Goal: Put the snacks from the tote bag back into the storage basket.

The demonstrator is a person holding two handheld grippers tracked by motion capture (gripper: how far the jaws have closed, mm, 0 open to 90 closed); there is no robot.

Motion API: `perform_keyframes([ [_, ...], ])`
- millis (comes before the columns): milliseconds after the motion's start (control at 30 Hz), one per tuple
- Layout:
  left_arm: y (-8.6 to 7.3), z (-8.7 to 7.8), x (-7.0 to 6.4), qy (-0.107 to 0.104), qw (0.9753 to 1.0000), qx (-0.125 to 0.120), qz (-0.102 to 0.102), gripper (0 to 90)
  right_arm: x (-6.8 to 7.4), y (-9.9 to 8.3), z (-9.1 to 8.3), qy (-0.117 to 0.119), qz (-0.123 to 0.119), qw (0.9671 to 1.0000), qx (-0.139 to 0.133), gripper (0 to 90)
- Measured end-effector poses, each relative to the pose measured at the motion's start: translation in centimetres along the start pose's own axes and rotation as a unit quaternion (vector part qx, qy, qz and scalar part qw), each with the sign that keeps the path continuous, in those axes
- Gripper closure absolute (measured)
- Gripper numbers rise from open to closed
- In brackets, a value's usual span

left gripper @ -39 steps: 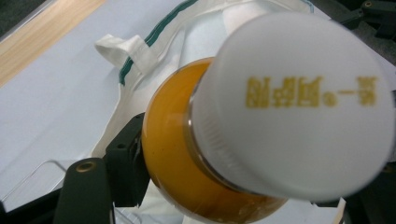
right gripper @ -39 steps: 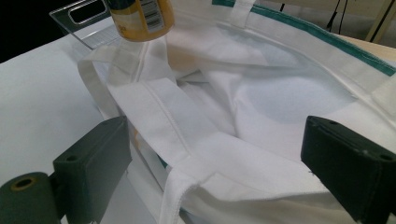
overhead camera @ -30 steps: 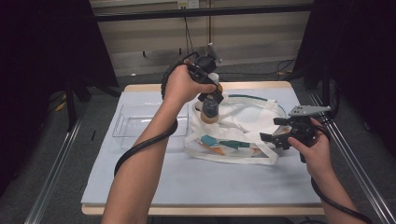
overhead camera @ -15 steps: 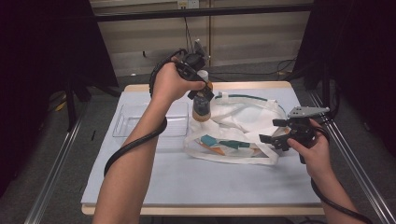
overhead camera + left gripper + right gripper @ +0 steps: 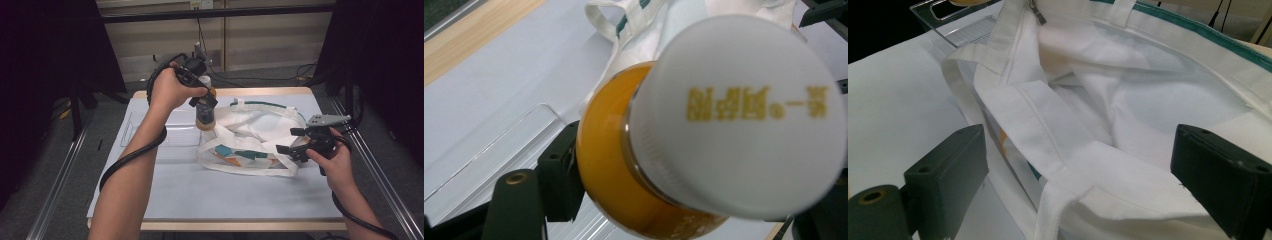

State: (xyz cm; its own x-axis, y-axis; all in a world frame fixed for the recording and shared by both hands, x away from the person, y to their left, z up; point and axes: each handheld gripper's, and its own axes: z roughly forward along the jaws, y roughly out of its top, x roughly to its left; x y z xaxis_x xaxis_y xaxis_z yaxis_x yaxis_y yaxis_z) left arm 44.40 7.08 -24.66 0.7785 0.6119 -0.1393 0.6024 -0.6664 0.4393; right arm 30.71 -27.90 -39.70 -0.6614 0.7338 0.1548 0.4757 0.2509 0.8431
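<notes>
The left tool (image 5: 204, 102) clamped the bottle (image 5: 204, 111) aloft; the right tool (image 5: 296, 142), jaws wide and empty, hovered at the bag (image 5: 252, 137). A weak grip risked dropping the bottle.

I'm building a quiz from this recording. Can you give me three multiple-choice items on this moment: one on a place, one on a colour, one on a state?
1. Where is the bottle?
A. In the left gripper, above the table
B. Lying in the clear tray
C. On the floor

2. What colour is the bottle's cap?
A. Red
B. White
C. Black

3. How are the right gripper's jaws?
A. Shut on the bottle
B. Shut on the tray
C. Open, by the white bag

Answers: 1 A, the jaws clamp it above the bag's edge; 2 B, the left gripper view shows a white cap over orange contents; 3 C, the jaws stand wide apart.
</notes>
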Motion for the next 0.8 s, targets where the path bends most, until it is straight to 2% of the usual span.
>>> perform_keyframes([
  [100, -0.5, -0.5, 0.6, 0.003, 1.0, -0.001, -0.001, 30.3, 0.2, 0.1, 0.2, 0.0, 0.001, 1.0, 0.002, 7.9],
  [267, -1.5, -0.6, 1.2, 0.009, 0.9995, -0.017, -0.024, 30.3, 0.4, 0.2, 0.4, 0.002, -0.004, 1.0, 0.003, 7.9],
  [433, -2.3, -0.3, 1.8, 0.013, 0.9994, -0.009, -0.032, 30.3, 0.5, 0.3, 0.6, 0.001, -0.006, 1.0, 0.005, 7.9],
  [600, -3.0, 0.0, 2.4, 0.023, 0.9991, -0.006, -0.035, 30.3, 0.6, 0.4, 0.6, 0.0, -0.008, 1.0, 0.004, 7.9],
  [800, -3.5, 0.6, 2.5, 0.027, 0.999, -0.004, -0.034, 30.2, 0.6, 0.4, 0.4, -0.001, -0.005, 1.0, 0.001, 7.8],
])
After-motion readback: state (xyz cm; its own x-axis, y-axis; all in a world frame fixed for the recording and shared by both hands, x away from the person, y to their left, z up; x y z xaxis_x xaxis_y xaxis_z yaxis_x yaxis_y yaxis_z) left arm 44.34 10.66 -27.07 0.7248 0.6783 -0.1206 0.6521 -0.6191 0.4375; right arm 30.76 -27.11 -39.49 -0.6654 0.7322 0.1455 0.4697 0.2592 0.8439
